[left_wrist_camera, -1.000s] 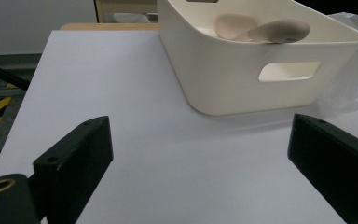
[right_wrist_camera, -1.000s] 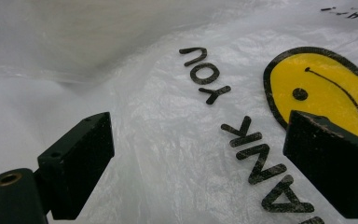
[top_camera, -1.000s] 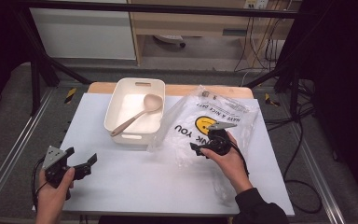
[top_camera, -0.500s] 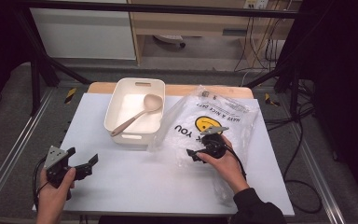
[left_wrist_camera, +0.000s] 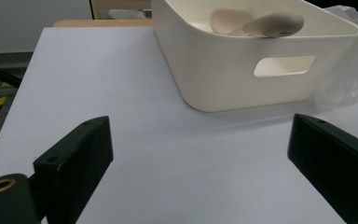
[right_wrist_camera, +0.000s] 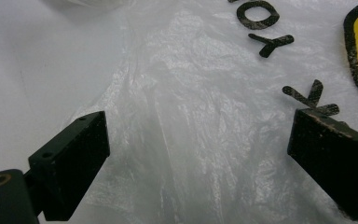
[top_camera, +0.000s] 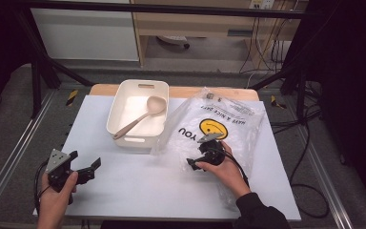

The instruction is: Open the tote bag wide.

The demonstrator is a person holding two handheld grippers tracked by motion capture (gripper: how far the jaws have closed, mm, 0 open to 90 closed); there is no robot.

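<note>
Clear crinkled plastic bag point(top_camera: 221, 126) with a yellow smiley lies flat; my right gripper point(top_camera: 201, 161) hovers over its edge, jaws wide open, holding nothing.

The right tool point(top_camera: 205, 155) now sits nearer the person than a second ago, drawn back along the bag point(top_camera: 228, 126) from beside the smiley print toward the bag's near-left part, its jaws wide apart over the crinkled plastic. The left tool point(top_camera: 78, 169) has edged slightly toward the near desk point(top_camera: 138, 191) edge.
</note>
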